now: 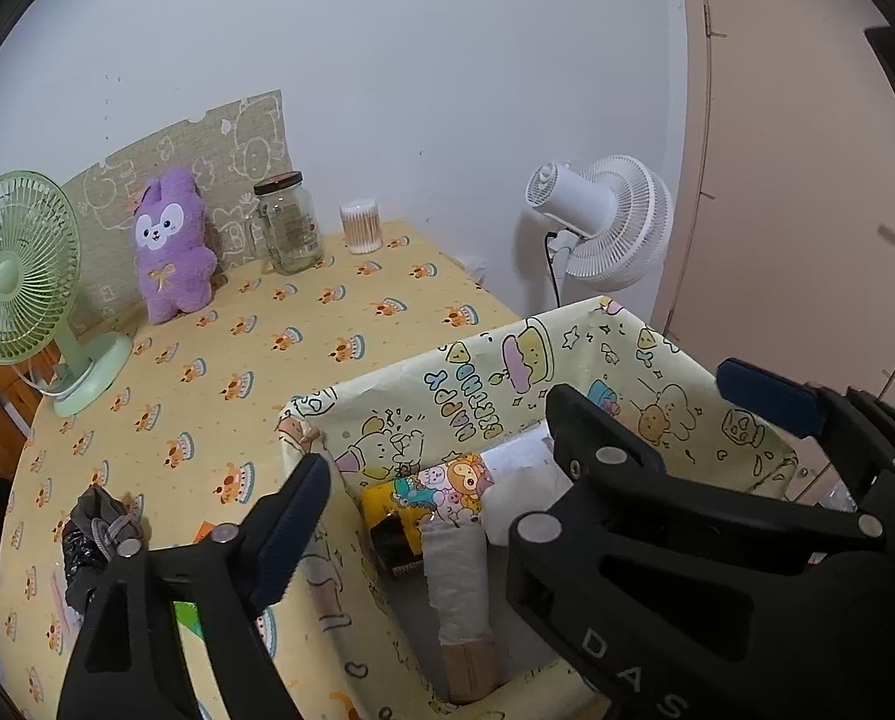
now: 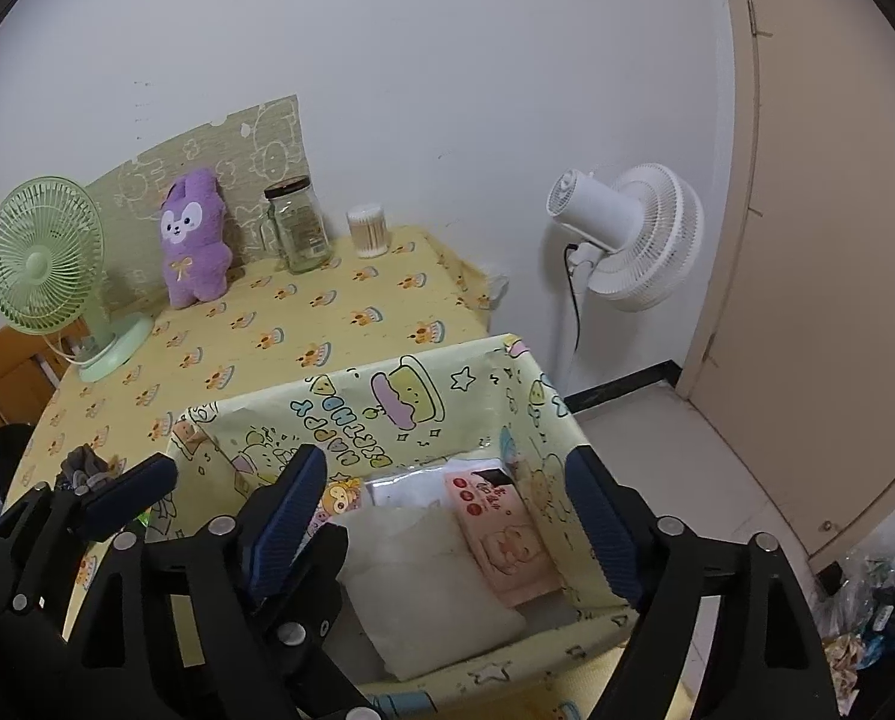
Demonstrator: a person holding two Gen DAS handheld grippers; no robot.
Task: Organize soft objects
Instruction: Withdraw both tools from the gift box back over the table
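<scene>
A box (image 1: 567, 354) (image 2: 351, 414) wrapped in yellow cartoon paper stands at the table's near right corner. Inside lie a white cushion (image 2: 423, 588), a pink tissue pack (image 2: 507, 534), a cartoon-printed pack (image 1: 447, 486) and a white roll (image 1: 456, 576). Both grippers hover over the box with their fingers interleaved. My left gripper (image 1: 447, 456) is open and holds nothing. My right gripper (image 2: 444, 456) (image 1: 645, 387) is open above the cushion, not touching it. A purple plush rabbit (image 1: 171, 246) (image 2: 192, 240) leans against the back wall. A grey pouch (image 1: 102, 525) (image 2: 84, 465) lies left of the box.
A green desk fan (image 1: 15, 276), a glass jar (image 1: 288, 222) and a tub of cotton swabs (image 1: 362, 227) stand along the back of the table (image 1: 303, 324). A white floor fan (image 2: 633, 240) and a door (image 2: 825, 240) are to the right. Bags (image 2: 867, 630) lie on the floor.
</scene>
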